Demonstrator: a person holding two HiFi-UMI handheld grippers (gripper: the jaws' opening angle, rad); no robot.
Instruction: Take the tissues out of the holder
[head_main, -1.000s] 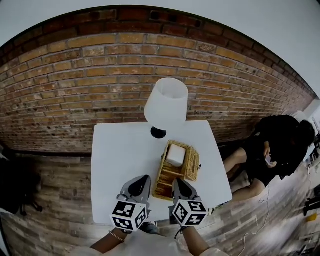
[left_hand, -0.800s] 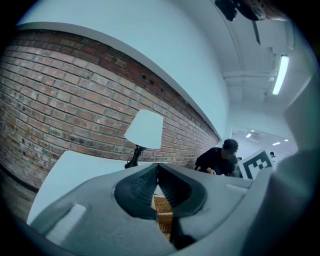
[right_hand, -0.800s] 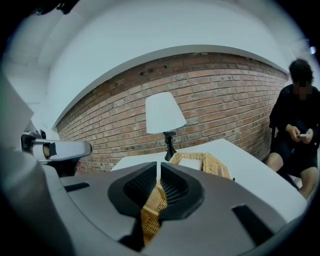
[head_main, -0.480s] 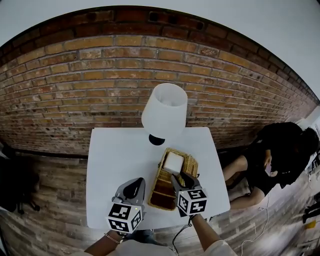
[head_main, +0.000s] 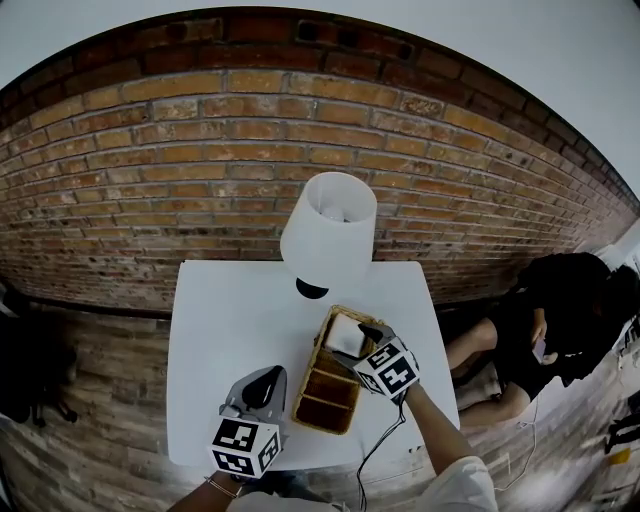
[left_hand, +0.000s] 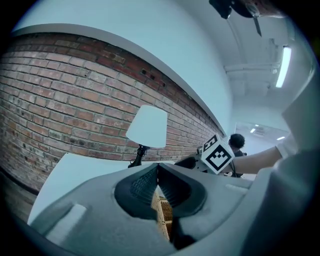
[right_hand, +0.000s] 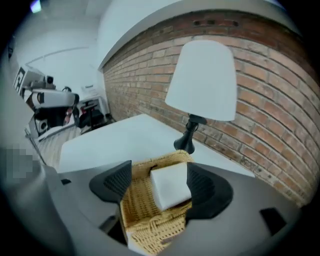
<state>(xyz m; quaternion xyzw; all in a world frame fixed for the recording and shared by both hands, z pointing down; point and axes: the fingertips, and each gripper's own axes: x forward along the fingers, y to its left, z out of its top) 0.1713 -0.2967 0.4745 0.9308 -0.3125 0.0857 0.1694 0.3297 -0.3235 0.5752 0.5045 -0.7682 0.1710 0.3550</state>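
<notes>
A wicker holder (head_main: 322, 388) lies on the white table (head_main: 230, 330). A white pack of tissues (head_main: 344, 336) rests in its far end, near the lamp. My right gripper (head_main: 362, 338) hovers over that end with its jaws opening. In the right gripper view the tissues (right_hand: 170, 186) sit between the two dark pads (right_hand: 117, 182), and no squeeze shows. The holder (right_hand: 137, 200) lies below them. My left gripper (head_main: 265, 380) is shut, just left of the holder's near end. In the left gripper view its jaws (left_hand: 157, 182) meet above the wicker (left_hand: 162, 210).
A white-shaded lamp (head_main: 328, 228) on a black base stands at the table's back edge, just beyond the holder. A brick wall rises behind it. A person (head_main: 560, 310) in dark clothes sits to the right of the table. Wooden floor surrounds the table.
My right gripper has travelled forward along the holder from its near end to the tissues, and its jaws have opened. The left gripper has stayed shut near the front edge.
</notes>
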